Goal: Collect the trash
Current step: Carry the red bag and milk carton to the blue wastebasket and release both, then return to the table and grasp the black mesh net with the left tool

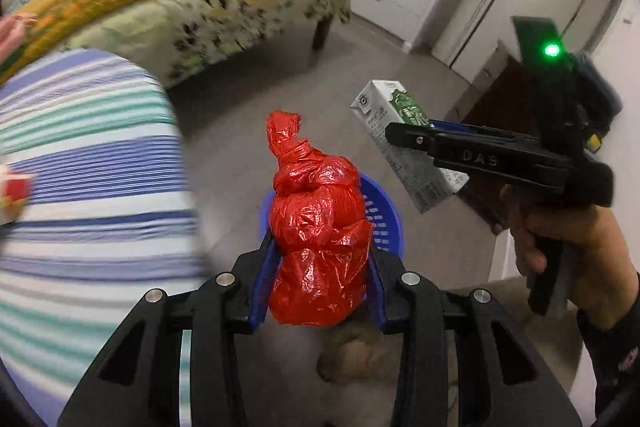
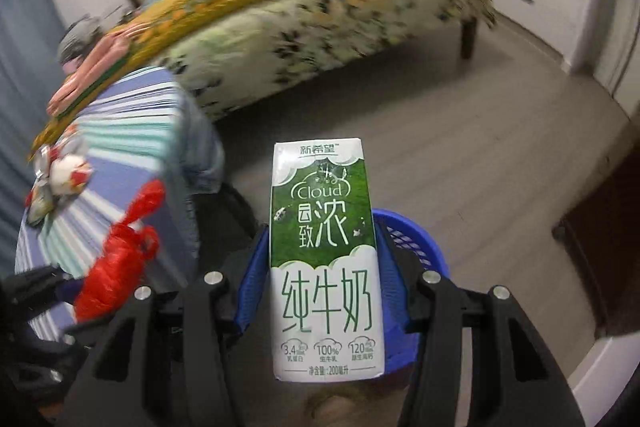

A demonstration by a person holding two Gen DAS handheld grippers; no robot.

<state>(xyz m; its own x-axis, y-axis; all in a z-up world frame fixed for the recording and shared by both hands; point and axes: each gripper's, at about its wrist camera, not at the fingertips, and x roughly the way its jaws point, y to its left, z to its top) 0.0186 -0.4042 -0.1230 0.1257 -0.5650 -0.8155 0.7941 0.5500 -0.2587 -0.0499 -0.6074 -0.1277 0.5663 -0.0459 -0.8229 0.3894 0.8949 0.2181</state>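
- Left gripper (image 1: 320,259): clamped on a knotted red bag (image 1: 318,227), pads tight on both sides, knot end pointing away from the camera.
- Right gripper (image 2: 325,267): clamped on a milk carton (image 2: 326,259), upright btwn the blue pads, printed face to camera.
- Blue basket (image 1: 384,215) sits on the floor, just beyond and below both loads; only part of the rim shows behind the bag, and behind the carton in the right wrist view.
- Step in hand, by my read: both pieces picked up, being carried over to the basket. Neither is dropped in yet.
- More trash left: crumpled wrappers (image 2: 60,179) on the striped cloth (image 2: 132,147) to the left, near the bed (image 2: 320,19).
- Next move prob needs: centre each load over the basket opening w/o the two grippers bumping, then release one at a time.
- Bag is soft and may cling to the pads; carton is stiff and should fall clean.
- Can't tell how full the basket is; inside hidden.
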